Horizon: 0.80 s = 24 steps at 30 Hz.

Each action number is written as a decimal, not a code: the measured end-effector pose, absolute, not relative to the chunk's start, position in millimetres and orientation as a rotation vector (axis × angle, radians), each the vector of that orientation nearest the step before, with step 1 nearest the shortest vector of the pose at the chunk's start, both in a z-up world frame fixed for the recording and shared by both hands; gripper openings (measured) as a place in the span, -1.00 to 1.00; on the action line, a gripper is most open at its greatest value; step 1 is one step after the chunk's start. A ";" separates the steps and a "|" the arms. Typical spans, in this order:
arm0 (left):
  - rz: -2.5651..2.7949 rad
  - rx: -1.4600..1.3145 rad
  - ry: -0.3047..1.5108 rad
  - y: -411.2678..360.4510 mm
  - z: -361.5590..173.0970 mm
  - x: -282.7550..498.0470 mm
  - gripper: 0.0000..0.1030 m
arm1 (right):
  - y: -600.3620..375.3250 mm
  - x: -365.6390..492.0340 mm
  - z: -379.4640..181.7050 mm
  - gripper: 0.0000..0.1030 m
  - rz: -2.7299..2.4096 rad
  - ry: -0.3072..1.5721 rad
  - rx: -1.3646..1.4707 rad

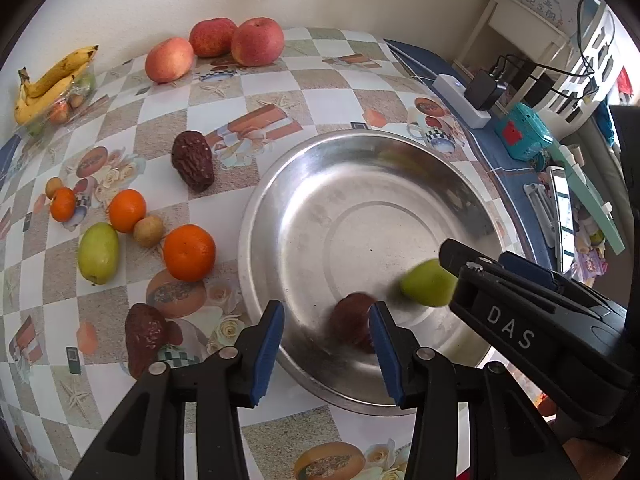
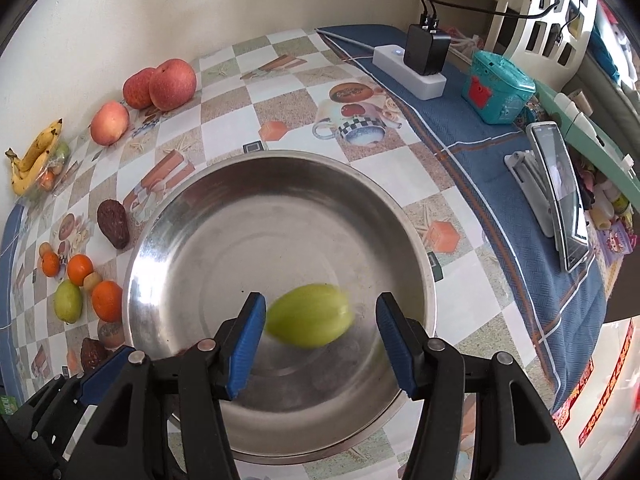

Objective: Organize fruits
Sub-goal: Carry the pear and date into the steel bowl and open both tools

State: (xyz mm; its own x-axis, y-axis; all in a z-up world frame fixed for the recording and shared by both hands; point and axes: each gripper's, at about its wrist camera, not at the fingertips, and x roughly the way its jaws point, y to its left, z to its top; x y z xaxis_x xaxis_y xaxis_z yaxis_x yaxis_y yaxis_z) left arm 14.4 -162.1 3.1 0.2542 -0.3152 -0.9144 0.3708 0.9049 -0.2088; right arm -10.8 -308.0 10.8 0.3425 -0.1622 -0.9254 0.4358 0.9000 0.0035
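Note:
A steel basin (image 1: 304, 184) (image 2: 168, 216) sits on the checkered table. My left gripper (image 1: 326, 344) is open over its near rim, and a blurred dark red date (image 1: 352, 320) lies in the basin between the fingers, free of them. My right gripper (image 2: 320, 344) is open above the basin, and a blurred green fruit (image 2: 308, 320) (image 1: 426, 282) lies in the basin between its fingers, touching neither. The right gripper also shows in the left wrist view, at the right. On the table left of the basin lie oranges (image 1: 189, 252), another green fruit (image 1: 98, 252), dates (image 1: 193, 160) and apples (image 1: 256, 42).
Bananas (image 1: 48, 80) lie in a clear tray at the far left by the wall. A power strip with a charger (image 2: 416, 64), a teal toy box (image 2: 498, 88) and a phone on a stand (image 2: 560, 196) stand on the blue cloth at the right.

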 end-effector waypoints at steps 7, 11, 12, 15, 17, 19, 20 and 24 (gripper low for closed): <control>-0.321 0.022 1.260 -131.0 3.8 27.7 0.44 | -309.2 -11.8 10.3 0.26 -0.408 1.164 0.273; -0.226 -0.007 1.253 -104.9 7.5 35.6 0.68 | -309.7 -12.3 8.9 0.29 -0.411 1.170 0.280; -0.205 -0.013 1.250 -98.3 8.3 37.1 0.81 | -309.3 -12.2 8.4 0.30 -0.412 1.172 0.279; -0.119 -0.045 1.242 -74.1 9.3 42.0 1.00 | -307.3 -11.8 6.3 0.45 -0.410 1.179 0.274; -0.040 -0.064 1.243 -54.6 8.3 46.1 1.00 | -305.7 -11.6 5.0 0.60 -0.404 1.180 0.276; 0.017 -0.092 1.246 -38.0 7.2 47.7 1.00 | -303.0 -11.0 4.0 0.66 -0.394 1.178 0.274; 0.049 -0.124 1.249 -25.8 6.6 49.1 1.00 | -301.1 -10.6 3.5 0.70 -0.389 1.177 0.269; 0.087 -0.221 1.251 -0.8 7.7 51.0 1.00 | -291.4 -9.0 2.8 0.96 -0.361 1.171 0.249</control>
State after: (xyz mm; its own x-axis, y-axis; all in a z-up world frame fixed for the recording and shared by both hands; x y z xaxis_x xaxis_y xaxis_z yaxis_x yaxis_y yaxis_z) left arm 51.0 -0.8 7.7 0.3140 -0.0553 -0.9478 -0.1857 0.9755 -0.1184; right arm -9.0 -291.4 2.8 0.3422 -0.1457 -0.9282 0.4016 0.9158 0.0043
